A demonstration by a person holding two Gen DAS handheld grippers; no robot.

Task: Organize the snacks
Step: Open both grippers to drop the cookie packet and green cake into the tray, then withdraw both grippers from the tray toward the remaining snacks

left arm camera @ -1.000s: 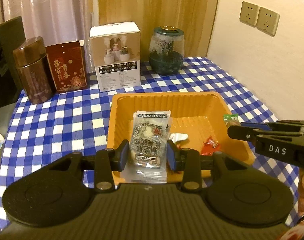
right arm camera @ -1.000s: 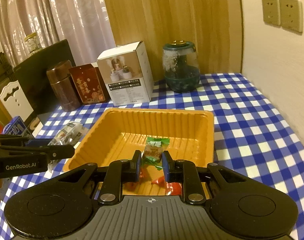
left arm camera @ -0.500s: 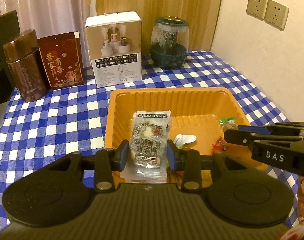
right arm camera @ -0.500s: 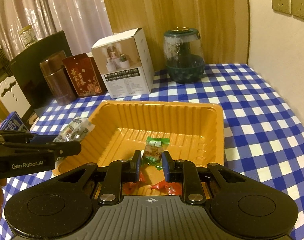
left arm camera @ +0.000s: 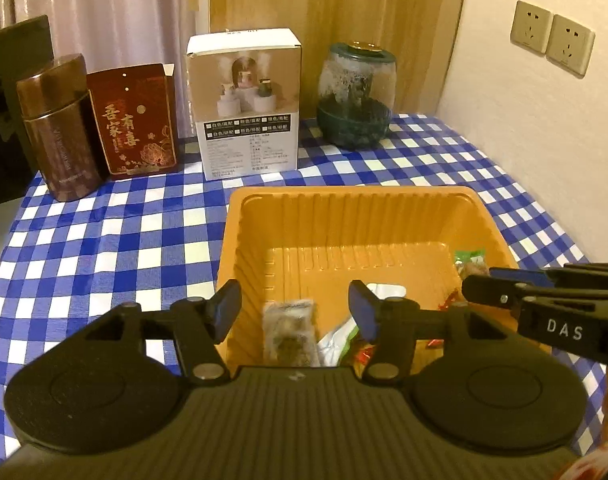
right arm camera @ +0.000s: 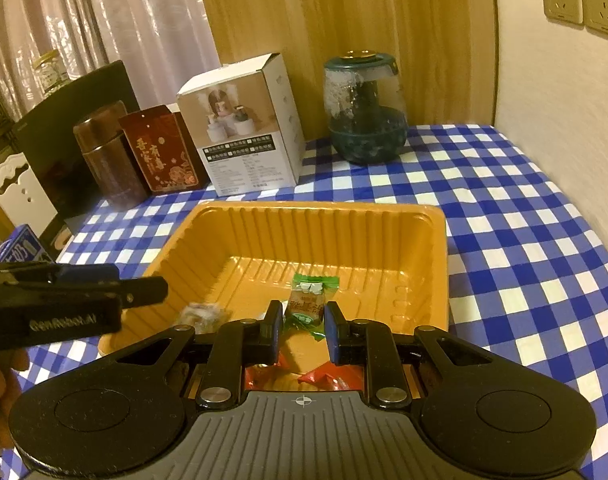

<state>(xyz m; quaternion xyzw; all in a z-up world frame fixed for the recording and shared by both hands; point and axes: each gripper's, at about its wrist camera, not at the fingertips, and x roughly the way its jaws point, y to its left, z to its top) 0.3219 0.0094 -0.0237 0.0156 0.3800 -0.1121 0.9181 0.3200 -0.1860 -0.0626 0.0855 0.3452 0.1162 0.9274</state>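
Note:
An orange plastic tray [left arm camera: 356,204] [right arm camera: 320,216] sits on the blue checked table. My left gripper [left arm camera: 295,311] is open above the tray's near edge. A clear packet of nut snack [left arm camera: 291,334] [right arm camera: 201,314] lies blurred below it inside the tray, free of the fingers. My right gripper [right arm camera: 302,322] is shut on a green-topped candy packet [right arm camera: 308,300] and holds it over the tray; it also shows in the left wrist view [left arm camera: 470,260]. Red candies [right arm camera: 324,376] and a white and green wrapper [left arm camera: 340,340] lie in the tray.
Along the back stand a brown tin [left arm camera: 57,128], a red box [left arm camera: 133,120], a white product box [left arm camera: 245,100] and a green glass jar [left arm camera: 356,96]. A wall with sockets [left arm camera: 552,38] borders the table's right side. A dark chair back [right arm camera: 71,120] stands at left.
My left gripper opened and the nut snack packet dropped from it into the tray. My right gripper still holds the green candy packet over the tray.

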